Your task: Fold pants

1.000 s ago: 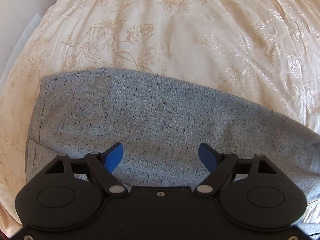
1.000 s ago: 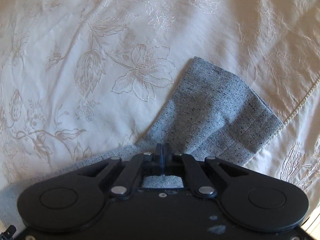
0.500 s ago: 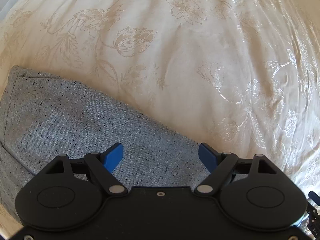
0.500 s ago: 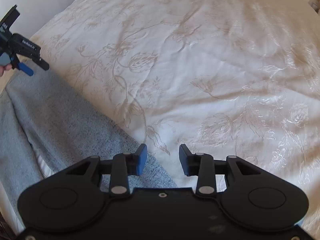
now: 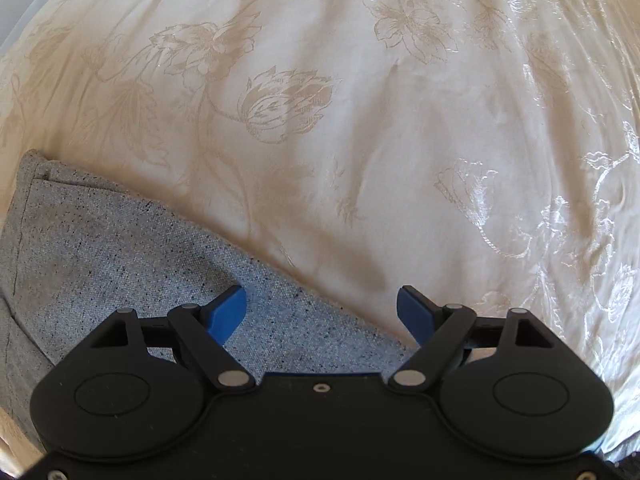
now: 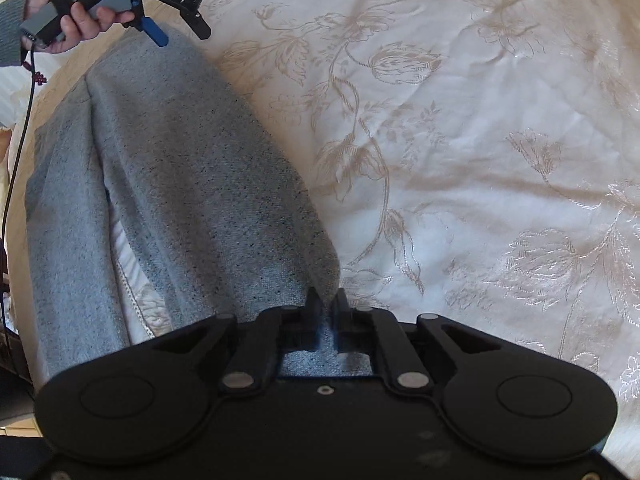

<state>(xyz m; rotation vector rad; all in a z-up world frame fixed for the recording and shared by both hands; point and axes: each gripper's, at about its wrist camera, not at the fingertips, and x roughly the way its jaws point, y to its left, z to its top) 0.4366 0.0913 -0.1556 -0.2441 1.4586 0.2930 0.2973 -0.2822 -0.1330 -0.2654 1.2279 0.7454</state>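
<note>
The grey speckled pants (image 6: pixel 176 184) lie folded lengthwise on the cream floral bedspread (image 6: pixel 460 120). My right gripper (image 6: pixel 327 304) is shut on the near end of the pants, with cloth bunched between its fingers. My left gripper (image 5: pixel 320 308) is open and empty, hovering over the edge of the pants (image 5: pixel 120 248) near a seamed corner. The left gripper also shows in the right wrist view (image 6: pixel 176 20), held in a hand above the far end of the pants.
The bedspread (image 5: pixel 360 120) stretches wide to the right and beyond the pants. The bed's edge and a piped seam (image 6: pixel 132 296) lie at the left, with a black cable (image 6: pixel 16 152) hanging there.
My right gripper opened, moved back along the pants and has shut again on their near end. My left gripper stayed open and drifted right, so the pants sit lower left in its view.
</note>
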